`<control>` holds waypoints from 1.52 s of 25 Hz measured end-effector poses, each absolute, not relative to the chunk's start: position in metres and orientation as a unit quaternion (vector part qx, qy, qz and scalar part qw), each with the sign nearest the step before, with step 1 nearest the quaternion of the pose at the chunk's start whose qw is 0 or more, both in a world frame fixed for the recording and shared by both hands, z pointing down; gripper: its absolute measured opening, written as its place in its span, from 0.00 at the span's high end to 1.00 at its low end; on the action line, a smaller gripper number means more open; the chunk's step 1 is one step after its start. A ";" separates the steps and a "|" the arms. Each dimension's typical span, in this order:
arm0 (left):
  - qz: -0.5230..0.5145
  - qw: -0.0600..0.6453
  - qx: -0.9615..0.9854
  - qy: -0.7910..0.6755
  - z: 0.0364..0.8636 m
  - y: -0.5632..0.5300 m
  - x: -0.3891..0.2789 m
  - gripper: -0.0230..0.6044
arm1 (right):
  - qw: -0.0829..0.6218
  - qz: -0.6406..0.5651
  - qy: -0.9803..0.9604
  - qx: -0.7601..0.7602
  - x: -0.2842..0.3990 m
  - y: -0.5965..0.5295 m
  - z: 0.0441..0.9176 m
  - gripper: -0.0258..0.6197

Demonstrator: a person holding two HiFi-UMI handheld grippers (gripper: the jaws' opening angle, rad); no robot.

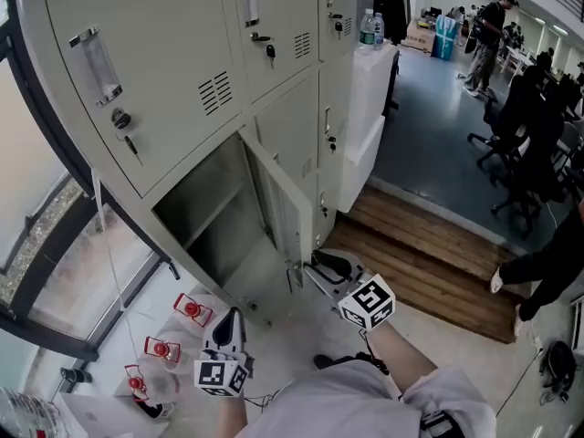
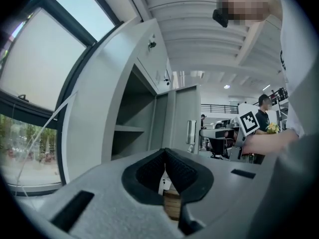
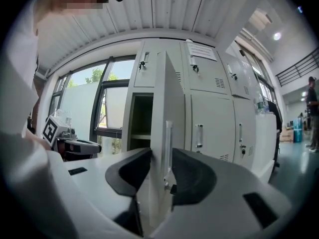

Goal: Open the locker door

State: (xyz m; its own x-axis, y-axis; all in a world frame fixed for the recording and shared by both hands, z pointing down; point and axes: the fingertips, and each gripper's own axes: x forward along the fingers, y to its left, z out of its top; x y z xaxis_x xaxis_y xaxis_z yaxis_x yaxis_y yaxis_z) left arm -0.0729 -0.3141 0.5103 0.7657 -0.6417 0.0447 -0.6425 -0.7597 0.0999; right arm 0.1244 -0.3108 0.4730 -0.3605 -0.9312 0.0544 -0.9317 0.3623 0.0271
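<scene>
Right gripper view shows the right tool pinching the free edge of the half-open bottom locker door, likely for swinging leverage, while the left tool, shut and empty, hangs clear at left.

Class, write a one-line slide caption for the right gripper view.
Right gripper clamps the edge of the open pale grey metal locker door, exposing the dark shelved compartment behind it.

Matt painted metal locker door, planked wooden floor.
</scene>
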 end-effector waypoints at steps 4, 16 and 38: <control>0.003 0.054 0.944 -0.325 0.510 -0.313 -0.054 0.95 | 0.024 0.009 -0.801 0.598 0.163 -0.308 0.474 0.77; 0.007 0.055 0.948 -0.312 0.510 -0.305 -0.031 0.95 | 0.011 -0.007 -0.742 0.670 0.243 -0.303 0.463 0.93; 0.010 0.037 0.908 -0.416 0.502 -0.303 -0.118 0.95 | -0.015 0.009 -0.854 0.520 0.079 -0.339 0.475 0.94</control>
State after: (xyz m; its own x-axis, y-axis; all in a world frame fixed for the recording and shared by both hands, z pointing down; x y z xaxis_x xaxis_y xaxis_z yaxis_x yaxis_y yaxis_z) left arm -0.1182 -0.3028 0.5019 0.6534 -0.7554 0.0494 -0.7569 -0.6509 0.0591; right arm 0.0787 -0.3385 0.4748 -0.4593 -0.8881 -0.0159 -0.8876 0.4596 -0.0305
